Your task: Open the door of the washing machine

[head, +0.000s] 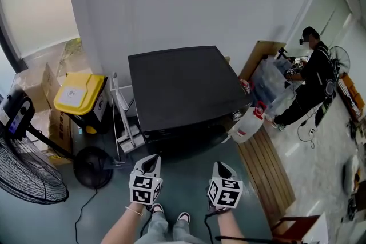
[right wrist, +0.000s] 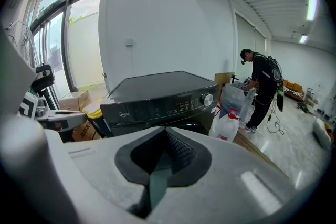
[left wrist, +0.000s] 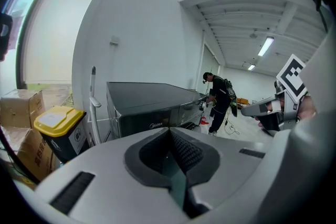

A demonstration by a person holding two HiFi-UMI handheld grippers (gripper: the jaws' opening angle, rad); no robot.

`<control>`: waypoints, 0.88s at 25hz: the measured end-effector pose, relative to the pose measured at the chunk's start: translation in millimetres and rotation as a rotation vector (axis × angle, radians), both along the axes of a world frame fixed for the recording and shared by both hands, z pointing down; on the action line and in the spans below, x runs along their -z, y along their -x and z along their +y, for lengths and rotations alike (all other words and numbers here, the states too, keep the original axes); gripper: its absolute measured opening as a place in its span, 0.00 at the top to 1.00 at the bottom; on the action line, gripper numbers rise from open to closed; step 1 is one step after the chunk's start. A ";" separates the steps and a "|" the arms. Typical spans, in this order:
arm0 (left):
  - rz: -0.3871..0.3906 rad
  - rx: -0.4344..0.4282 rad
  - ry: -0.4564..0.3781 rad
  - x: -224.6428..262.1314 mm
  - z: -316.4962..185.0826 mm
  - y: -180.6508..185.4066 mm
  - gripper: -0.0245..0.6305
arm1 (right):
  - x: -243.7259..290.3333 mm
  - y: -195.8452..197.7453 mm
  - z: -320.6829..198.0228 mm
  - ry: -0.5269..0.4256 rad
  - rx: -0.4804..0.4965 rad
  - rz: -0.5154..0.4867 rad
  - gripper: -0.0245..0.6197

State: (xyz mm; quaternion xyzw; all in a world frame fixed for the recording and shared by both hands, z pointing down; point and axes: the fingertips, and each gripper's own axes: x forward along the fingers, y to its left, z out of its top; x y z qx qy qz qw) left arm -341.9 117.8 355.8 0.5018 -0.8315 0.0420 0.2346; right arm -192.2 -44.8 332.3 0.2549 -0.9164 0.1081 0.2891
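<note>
Showing dial [right wrist: 208, 98] of washing machine [right wrist: 152, 86]: right gripper view, not head view.

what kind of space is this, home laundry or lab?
Likely a workshop or test space, not a home laundry: the washing machine stands against a bare wall, with cardboard boxes and a floor fan nearby, and a person working amid clutter.

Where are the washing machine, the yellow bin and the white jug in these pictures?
washing machine [head: 183, 86], head view, its dark top panel.
yellow bin [head: 75, 92], head view, its lid.
white jug [head: 246, 127], head view, its body.
</note>
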 end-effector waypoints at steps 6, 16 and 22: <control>-0.010 -0.015 0.037 -30.7 -7.2 3.4 0.96 | -25.4 -7.5 -7.0 0.024 -0.013 0.018 0.95; 0.041 -0.011 0.078 -96.2 -11.4 2.0 0.96 | -89.7 -19.8 -19.4 0.072 -0.029 0.061 0.95; 0.061 -0.027 0.089 -139.0 -22.9 1.7 0.96 | -132.4 -19.6 -28.4 0.068 -0.025 0.106 0.95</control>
